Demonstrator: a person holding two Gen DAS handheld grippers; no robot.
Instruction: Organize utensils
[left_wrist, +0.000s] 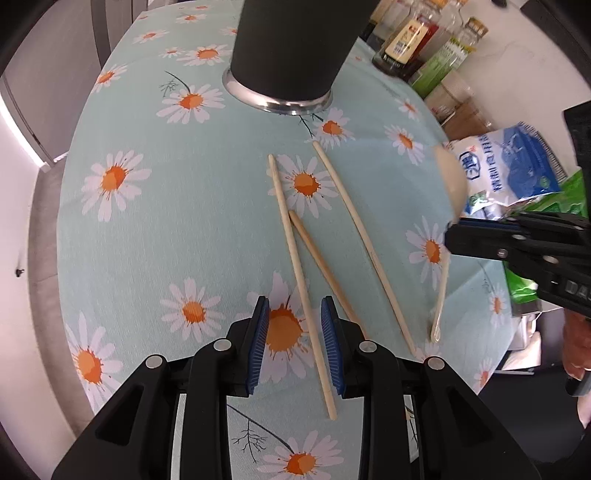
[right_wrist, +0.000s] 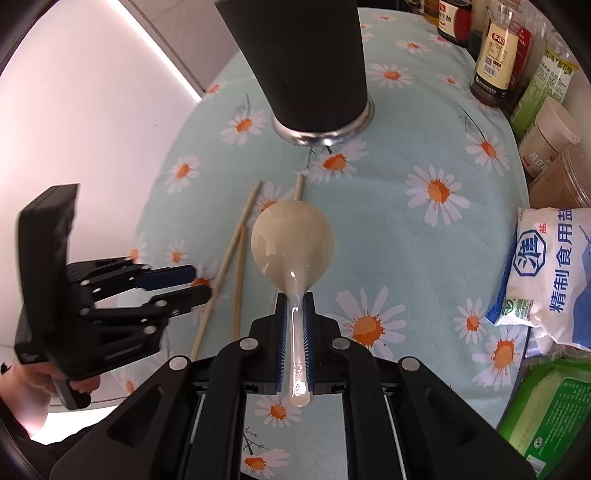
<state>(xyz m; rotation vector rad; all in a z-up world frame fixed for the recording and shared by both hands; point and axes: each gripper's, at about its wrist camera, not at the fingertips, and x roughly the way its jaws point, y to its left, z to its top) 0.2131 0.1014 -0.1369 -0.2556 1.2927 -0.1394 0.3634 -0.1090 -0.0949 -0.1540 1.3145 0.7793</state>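
Observation:
My right gripper (right_wrist: 295, 299) is shut on the handle of a cream ceramic spoon (right_wrist: 291, 243), bowl pointing forward over the daisy tablecloth. From the left wrist view that spoon (left_wrist: 451, 181) hangs in the right gripper (left_wrist: 454, 236) at the right. Three wooden chopsticks lie loose on the cloth: a long one (left_wrist: 295, 258), a darker one (left_wrist: 325, 269) crossing under it, and a third (left_wrist: 362, 243) further right. My left gripper (left_wrist: 295, 301) stands open astride the long chopstick, pads apart from it; the left gripper (right_wrist: 201, 283) also shows at the left. A black holder (left_wrist: 288, 48) with a steel base stands behind.
Sauce bottles (right_wrist: 495, 55) and jars (right_wrist: 550, 136) line the back right. A blue-white salt bag (right_wrist: 546, 277) and green packets (right_wrist: 546, 413) lie at the right edge. The round table (left_wrist: 110, 258) drops off at the left, beside a wall. A hand (right_wrist: 22, 384) holds the left gripper.

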